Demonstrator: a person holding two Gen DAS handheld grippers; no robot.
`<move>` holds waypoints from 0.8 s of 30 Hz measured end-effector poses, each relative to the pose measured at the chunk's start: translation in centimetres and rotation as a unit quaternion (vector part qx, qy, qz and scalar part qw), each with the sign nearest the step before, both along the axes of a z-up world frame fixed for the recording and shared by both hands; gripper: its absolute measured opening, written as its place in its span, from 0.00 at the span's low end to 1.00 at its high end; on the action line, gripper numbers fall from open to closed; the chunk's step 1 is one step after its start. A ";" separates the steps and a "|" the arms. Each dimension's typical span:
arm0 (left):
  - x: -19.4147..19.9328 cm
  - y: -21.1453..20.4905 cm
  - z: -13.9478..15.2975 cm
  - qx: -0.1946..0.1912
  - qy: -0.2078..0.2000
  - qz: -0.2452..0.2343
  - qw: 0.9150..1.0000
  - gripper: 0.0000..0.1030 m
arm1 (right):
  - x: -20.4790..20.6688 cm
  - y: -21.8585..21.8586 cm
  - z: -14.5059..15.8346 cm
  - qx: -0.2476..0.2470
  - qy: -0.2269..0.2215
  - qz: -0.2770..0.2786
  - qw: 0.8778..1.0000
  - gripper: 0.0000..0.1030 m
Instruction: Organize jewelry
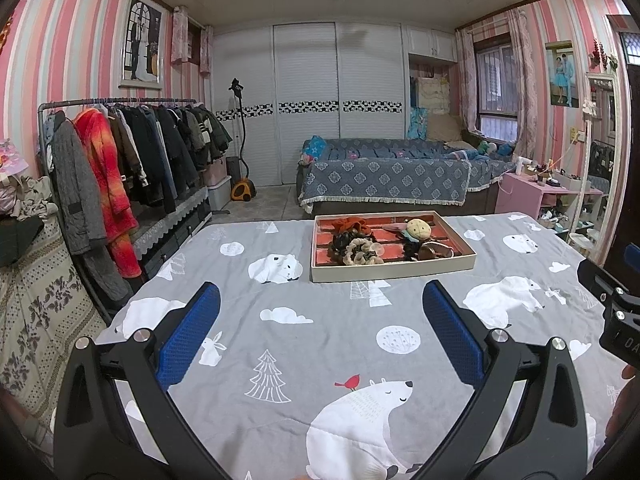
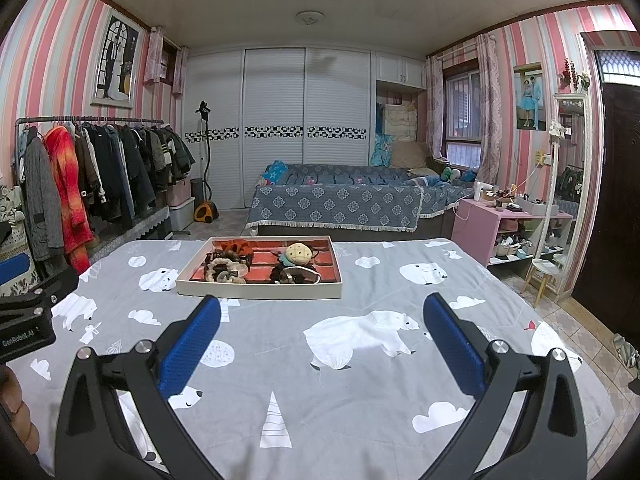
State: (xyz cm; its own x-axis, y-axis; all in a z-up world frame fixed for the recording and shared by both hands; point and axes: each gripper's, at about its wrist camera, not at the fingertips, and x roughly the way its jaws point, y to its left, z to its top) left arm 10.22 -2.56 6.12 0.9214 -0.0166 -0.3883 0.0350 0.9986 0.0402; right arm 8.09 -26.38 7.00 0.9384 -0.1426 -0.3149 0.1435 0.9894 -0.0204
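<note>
Jewelry tray on bedspread; both tongs spread, path unobstructed.

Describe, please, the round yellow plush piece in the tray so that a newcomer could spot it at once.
On the bed's grey polar-bear cover lies a shallow white-rimmed tray with a red lining. The yellow plush piece sits toward its far right part, above a dark tangle. It alone is pale yellow and ball-shaped; the hair ties to its left are ruffled rings in brown, cream and orange.
</note>
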 end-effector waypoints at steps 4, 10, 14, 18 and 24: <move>-0.1 -0.2 0.1 -0.005 0.001 -0.012 1.000 0.95 | -0.1 0.0 0.0 0.001 0.000 0.000 1.000 0.96; 0.3 -0.2 0.1 -0.015 0.003 -0.011 1.000 0.95 | -0.1 0.0 0.0 0.000 0.000 0.000 1.000 0.96; 0.2 -0.2 0.2 -0.013 -0.001 -0.007 1.000 0.95 | -0.1 0.0 0.0 0.000 0.000 0.000 1.000 0.96; 0.3 -0.1 0.3 -0.015 -0.003 0.006 1.000 0.95 | -0.2 -0.1 -0.1 -0.001 0.001 0.000 1.000 0.96; 0.3 -0.3 0.3 -0.011 -0.002 0.008 1.000 0.95 | -0.1 -0.4 -0.1 0.002 0.002 -0.003 1.000 0.96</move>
